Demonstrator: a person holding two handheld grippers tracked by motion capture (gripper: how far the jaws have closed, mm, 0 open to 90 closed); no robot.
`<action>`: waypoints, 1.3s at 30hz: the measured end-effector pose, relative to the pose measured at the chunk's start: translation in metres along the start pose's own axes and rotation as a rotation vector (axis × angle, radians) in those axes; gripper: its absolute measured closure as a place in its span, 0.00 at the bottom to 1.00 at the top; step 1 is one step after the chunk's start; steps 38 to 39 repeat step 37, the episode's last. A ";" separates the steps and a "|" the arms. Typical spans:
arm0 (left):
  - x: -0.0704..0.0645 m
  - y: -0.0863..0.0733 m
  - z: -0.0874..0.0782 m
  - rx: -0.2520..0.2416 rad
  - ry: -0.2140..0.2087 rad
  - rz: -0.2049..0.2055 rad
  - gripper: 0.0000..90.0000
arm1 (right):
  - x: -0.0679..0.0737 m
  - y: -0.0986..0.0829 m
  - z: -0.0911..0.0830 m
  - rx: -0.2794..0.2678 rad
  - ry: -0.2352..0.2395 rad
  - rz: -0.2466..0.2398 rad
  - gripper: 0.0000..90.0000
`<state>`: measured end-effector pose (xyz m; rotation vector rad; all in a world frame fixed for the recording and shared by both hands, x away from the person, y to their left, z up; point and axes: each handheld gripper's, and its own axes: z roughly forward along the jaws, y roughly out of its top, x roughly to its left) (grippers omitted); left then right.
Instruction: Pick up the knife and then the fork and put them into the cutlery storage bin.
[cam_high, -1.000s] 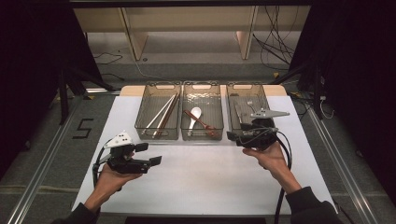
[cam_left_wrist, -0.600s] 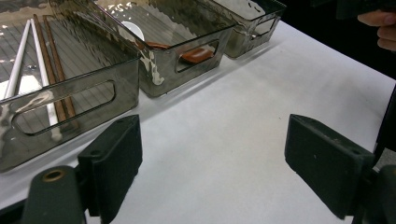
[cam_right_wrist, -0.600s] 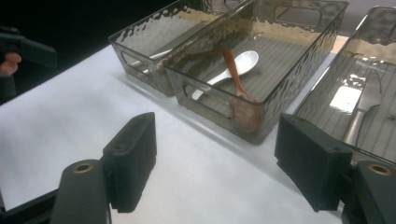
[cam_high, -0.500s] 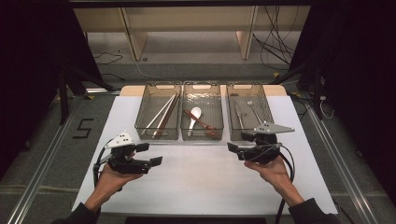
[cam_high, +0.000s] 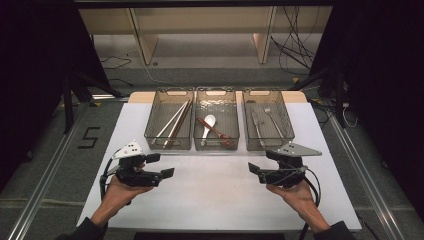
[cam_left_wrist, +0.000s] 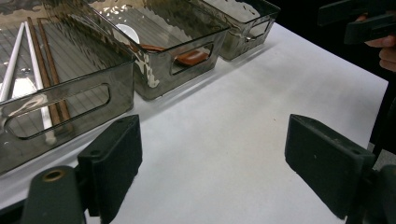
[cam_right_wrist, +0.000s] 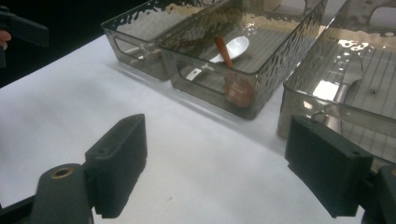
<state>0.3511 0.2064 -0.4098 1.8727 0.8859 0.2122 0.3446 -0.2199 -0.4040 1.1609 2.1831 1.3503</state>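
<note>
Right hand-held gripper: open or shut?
Open. The right hand-held gripper has its two black jaws standing wide apart over the white table, with nothing between them. It sits in front of the right bin.

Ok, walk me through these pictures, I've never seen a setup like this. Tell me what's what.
A person sits at a white table and holds a hand-held two-jaw black tool in each hand: the left tool and the right tool. One picture looks down from above; the other two come from cameras riding on each tool, looking along its jaws. Both tools are open and hold nothing. Three clear smoky plastic bins stand in a row: the left bin has long chopsticks, the middle bin a white spoon and a reddish-brown spoon, the right bin silver metal cutlery.
</note>
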 end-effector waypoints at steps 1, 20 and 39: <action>0.000 0.000 0.000 -0.001 -0.002 0.000 0.20 | 0.000 -0.001 -0.001 -0.003 -0.005 -0.003 0.25; -0.001 0.000 -0.001 -0.009 -0.015 0.007 0.20 | 0.003 -0.007 -0.011 -0.009 -0.025 0.005 0.25; -0.002 0.000 0.000 -0.011 -0.013 0.008 0.20 | 0.001 -0.006 -0.011 -0.012 -0.031 0.002 0.25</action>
